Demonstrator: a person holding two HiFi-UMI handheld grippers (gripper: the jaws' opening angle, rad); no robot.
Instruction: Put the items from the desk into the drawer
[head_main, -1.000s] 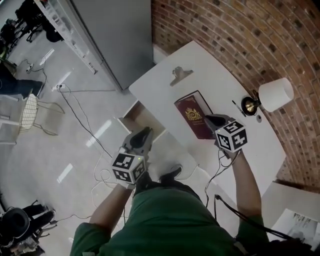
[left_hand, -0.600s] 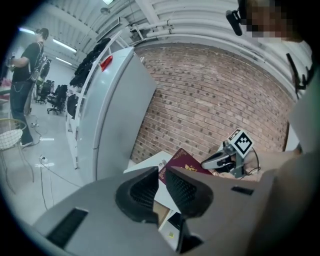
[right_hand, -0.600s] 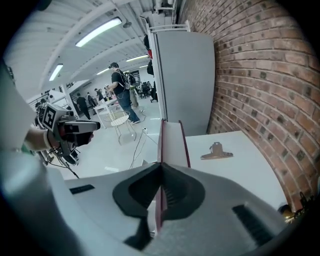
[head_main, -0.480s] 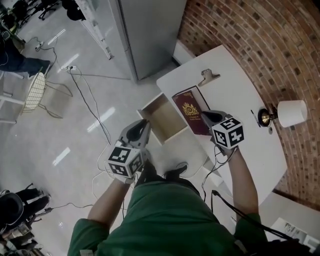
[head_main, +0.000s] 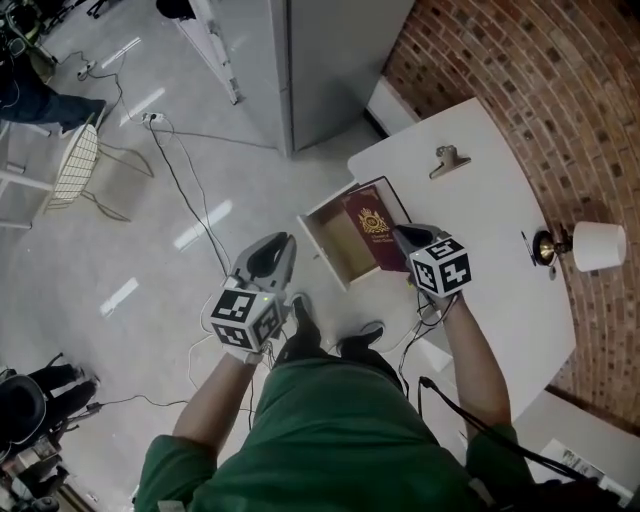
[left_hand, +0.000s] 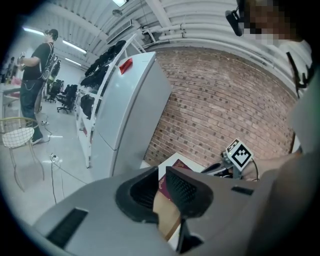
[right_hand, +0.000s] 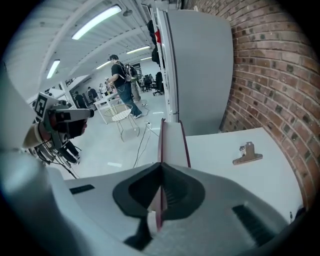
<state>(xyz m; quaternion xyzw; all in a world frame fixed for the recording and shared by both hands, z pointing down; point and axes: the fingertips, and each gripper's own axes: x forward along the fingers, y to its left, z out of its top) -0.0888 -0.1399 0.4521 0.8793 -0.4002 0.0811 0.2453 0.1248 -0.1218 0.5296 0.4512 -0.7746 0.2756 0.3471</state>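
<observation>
The right gripper (head_main: 400, 236), jaws closed tight on the dark red, gold-crested booklet (head_main: 370, 222), has carried it off the white desk (head_main: 480, 220) to above the open wooden drawer (head_main: 328, 250). Releasing it seems the next step. The left gripper (head_main: 278, 252) hangs slightly open and empty.

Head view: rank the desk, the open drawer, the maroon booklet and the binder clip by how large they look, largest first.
1. desk
2. drawer and maroon booklet: they look much alike, and the booklet covers part of the drawer, so they are left unranked
3. binder clip
</observation>
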